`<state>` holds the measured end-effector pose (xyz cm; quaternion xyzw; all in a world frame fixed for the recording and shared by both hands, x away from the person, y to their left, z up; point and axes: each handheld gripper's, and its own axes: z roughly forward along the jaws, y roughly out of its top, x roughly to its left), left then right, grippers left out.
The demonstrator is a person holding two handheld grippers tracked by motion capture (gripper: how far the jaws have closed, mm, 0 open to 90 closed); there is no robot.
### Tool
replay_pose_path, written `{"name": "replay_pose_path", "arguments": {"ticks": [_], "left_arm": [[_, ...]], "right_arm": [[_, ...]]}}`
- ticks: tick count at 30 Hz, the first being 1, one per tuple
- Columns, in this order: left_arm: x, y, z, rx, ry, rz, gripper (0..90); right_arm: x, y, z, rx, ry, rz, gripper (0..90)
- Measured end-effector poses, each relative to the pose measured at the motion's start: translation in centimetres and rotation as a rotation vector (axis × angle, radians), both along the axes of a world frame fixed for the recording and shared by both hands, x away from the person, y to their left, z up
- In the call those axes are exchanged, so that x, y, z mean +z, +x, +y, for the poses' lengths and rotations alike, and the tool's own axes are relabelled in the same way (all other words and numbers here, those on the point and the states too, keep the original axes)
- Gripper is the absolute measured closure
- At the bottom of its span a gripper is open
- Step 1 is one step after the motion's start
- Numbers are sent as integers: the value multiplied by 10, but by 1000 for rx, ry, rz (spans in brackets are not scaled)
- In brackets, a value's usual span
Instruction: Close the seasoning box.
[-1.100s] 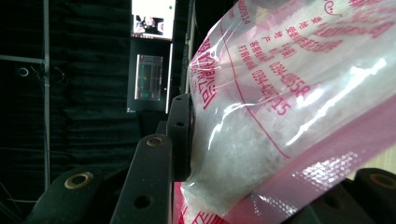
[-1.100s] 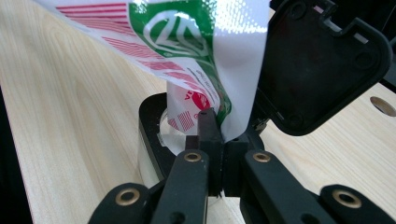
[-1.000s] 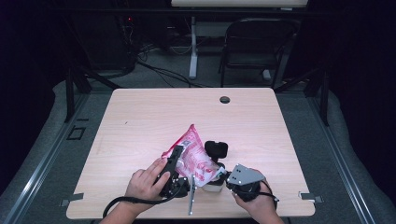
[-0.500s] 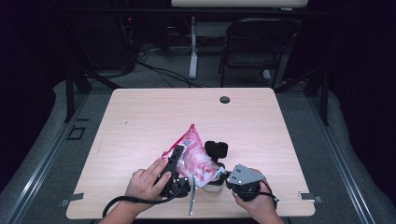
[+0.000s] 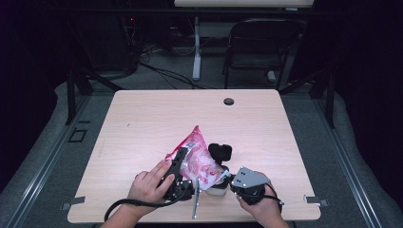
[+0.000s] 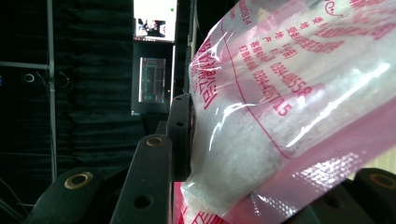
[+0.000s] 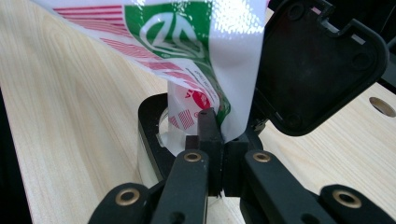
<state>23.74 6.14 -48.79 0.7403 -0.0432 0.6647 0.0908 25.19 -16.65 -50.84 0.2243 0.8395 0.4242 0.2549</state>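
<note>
Nothing is shifting since before | we are clamping the bag [image 5: 197,159] in left claw [image 5: 183,166] | right claw [image 5: 227,176] is pinching its corner over the container [image 7: 154,135] at 6 o'clock on the desk [image 5: 142,118] | pour is holding steady

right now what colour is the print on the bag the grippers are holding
Mostly pink-red lettering on the clear bag, plus a green and white logo; the left gripper view shows the lettering best.

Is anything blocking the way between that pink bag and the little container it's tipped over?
Nothing visible does. The pink bag, clamped by the left hand-held gripper, has its lower corner already hanging inside the container. The right hand-held gripper pinches that corner, and the black lid is swung open to one side.
</note>
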Motion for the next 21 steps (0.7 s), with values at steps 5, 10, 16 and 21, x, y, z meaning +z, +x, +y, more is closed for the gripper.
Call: {"name": "replay_pose_path", "arguments": {"ticks": [5,10,16,21], "left_arm": [[1,0,0,-6,-1,-12,709],[2,-1,-1,-6,2,-12,709],[3,-1,-1,-9,2,-14,709],[3,-1,-1,-10,-5,-12,709]], "right_arm": [[0,0,0,-2,-1,-3,896],[0,0,0,-3,-1,-4,897],[1,0,0,-1,0,-5,897],[1,0,0,-1,3,-5,896]]}}
